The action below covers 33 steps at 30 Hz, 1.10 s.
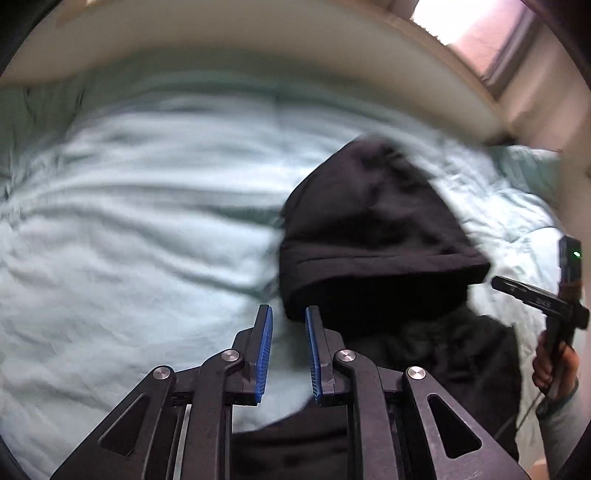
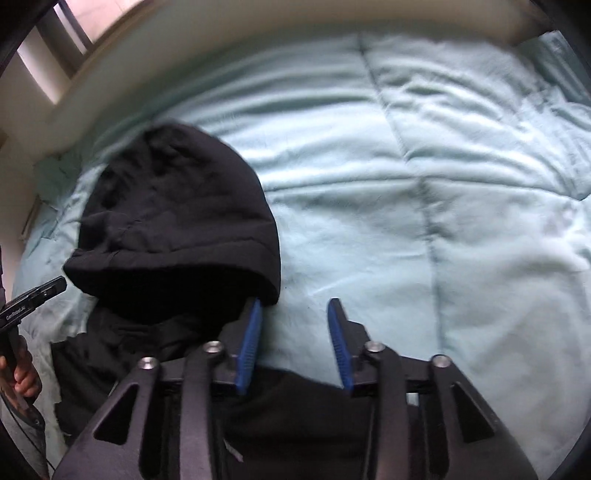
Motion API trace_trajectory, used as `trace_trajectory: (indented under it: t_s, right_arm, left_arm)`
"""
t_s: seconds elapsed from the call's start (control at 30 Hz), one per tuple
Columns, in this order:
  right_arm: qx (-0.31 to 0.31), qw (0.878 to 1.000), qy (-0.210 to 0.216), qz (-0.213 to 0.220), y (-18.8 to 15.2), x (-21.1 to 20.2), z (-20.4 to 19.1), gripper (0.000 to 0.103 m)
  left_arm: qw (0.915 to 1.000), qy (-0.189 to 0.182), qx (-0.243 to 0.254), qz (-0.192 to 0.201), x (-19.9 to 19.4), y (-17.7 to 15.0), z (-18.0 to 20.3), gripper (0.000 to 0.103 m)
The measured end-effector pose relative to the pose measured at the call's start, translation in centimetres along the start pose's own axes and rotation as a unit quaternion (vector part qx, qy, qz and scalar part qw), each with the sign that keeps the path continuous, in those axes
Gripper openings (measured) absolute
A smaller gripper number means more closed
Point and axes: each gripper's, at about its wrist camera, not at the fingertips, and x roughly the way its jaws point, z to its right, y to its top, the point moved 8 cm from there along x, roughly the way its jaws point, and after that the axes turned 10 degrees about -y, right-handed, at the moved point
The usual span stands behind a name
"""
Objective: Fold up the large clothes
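A black hoodie (image 1: 373,229) lies on a pale blue quilt (image 1: 129,229) spread over a bed. In both views its hood points toward 12 o'clock, at the cream headboard (image 1: 229,40), and its body runs down toward 6 o'clock under the tongs, so the long axis goes from far to near.

The left wrist view shows the hood at about 1 o'clock from the left gripper (image 1: 289,321), with the right hand (image 1: 554,363) and its sleeve at 3 o'clock, wrapped round a black handle. A window (image 1: 469,22) glows at 1 o'clock.

The right wrist view puts the hood (image 2: 173,218) at 10 o'clock from the right gripper (image 2: 294,314) and shows the left hand (image 2: 22,376) at 8 o'clock on its own handle. It also shows far more bare quilt (image 2: 443,206) out to 3 o'clock.

Both grippers tilt steeply down at the bed. The left tongs stand a narrow gap apart, pinching nothing; only quilt shows between the blue pads (image 1: 264,350). The right tongs are spread wider, also empty, with the left pad (image 2: 251,343) just at the hood's rim.
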Motion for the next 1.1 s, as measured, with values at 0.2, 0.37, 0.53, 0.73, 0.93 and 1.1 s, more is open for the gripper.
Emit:
trace_trajectory:
  t_s: [0.2,0.37,0.53,0.73,0.93,1.1]
  right_arm:
    - [-0.006,0.998,0.041,0.050,4.4,-2.4,-4.5,0.057]
    - [-0.070,0.996,0.046,-0.010,3.1,2.9,-10.3,0.060]
    - [-0.105,0.993,0.022,-0.041,0.2,7.8,-10.0,0.057]
    - [-0.077,0.995,0.062,0.029,4.5,2.2,-11.2,0.057]
    - [-0.066,0.993,0.088,0.040,10.5,4.3,-16.3,0.070]
    - [-0.067,0.997,0.038,-0.031,10.1,12.2,-17.6,0.069]
  left_arm:
    - [0.9957,-0.081,0.040,0.020,2.5,5.5,6.5,0.029]
    - [0.9941,-0.080,0.003,-0.074,11.0,1.6,3.9,0.033]
    - [0.9891,-0.107,-0.044,-0.091,12.5,-0.3,0.7,0.020]
    - [0.9950,-0.081,0.033,-0.048,7.4,1.5,3.9,0.022]
    - [0.9987,-0.045,0.007,-0.022,8.4,2.6,2.1,0.046]
    - [0.9975,-0.039,-0.018,-0.057,12.0,0.7,1.0,0.046]
